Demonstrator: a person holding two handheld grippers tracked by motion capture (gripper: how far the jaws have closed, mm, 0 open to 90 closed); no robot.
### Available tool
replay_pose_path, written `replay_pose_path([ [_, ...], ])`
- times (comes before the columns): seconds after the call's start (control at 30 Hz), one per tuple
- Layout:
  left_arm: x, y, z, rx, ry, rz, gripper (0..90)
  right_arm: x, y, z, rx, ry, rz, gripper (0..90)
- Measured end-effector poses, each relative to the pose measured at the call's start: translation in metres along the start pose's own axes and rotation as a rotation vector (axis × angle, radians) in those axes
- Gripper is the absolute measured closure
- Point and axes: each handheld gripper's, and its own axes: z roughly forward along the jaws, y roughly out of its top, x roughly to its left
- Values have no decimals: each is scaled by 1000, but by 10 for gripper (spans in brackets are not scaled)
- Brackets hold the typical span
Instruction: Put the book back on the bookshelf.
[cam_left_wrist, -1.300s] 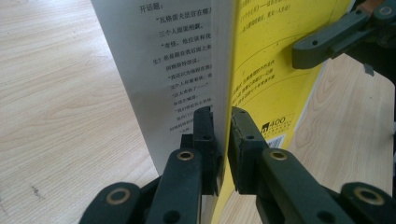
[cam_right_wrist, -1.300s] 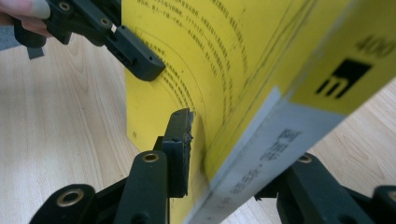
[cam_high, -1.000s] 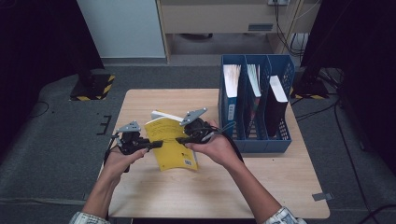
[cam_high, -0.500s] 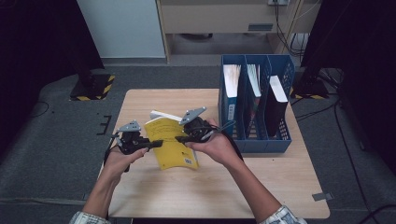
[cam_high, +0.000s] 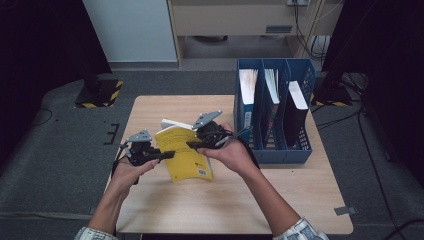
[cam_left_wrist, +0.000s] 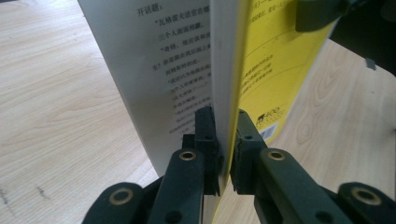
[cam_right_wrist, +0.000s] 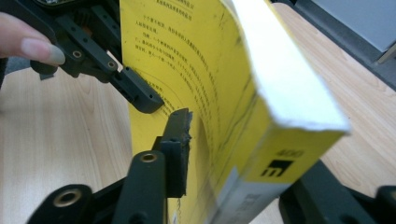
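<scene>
A yellow paperback book (cam_high: 189, 159) hangs tilted just above the wooden table (cam_high: 225, 200), held between both grippers. My left gripper (cam_high: 167, 154) is shut on the book's left edge. In the left gripper view its jaws (cam_left_wrist: 225, 135) pinch the yellow cover (cam_left_wrist: 275, 70) with a few printed white pages (cam_left_wrist: 159, 60). My right gripper (cam_high: 193, 145) grips the book's upper right part. Its jaws (cam_right_wrist: 243, 170) have just been closing on the thick block (cam_right_wrist: 280, 93), with one pad (cam_right_wrist: 180, 140) against the yellow cover. The left gripper (cam_right_wrist: 140, 95) also shows beyond the book there.
A blue three-slot file holder (cam_high: 274, 150) stands at the table's right rear with upright books and papers (cam_high: 296, 107) in it. Another white book edge (cam_high: 172, 123) lies behind the yellow one. Bare wood lies toward the front edge. Dark floor surrounds the table.
</scene>
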Motion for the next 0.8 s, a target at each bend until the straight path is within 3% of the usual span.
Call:
replay_pose_path([
  [0.2, 2, 8, 4, -24, 26, -1, 834, -3, 2, -2, -20, -42, -19, 735],
  [0.33, 3, 13, 8, -8, 49, 14, 811, -6, -1, -4, -23, -55, -10, 739],
  [0.8, -5, 11, 12, -13, 49, 33, 750, -8, -4, -11, -9, -12, 6, 666],
])
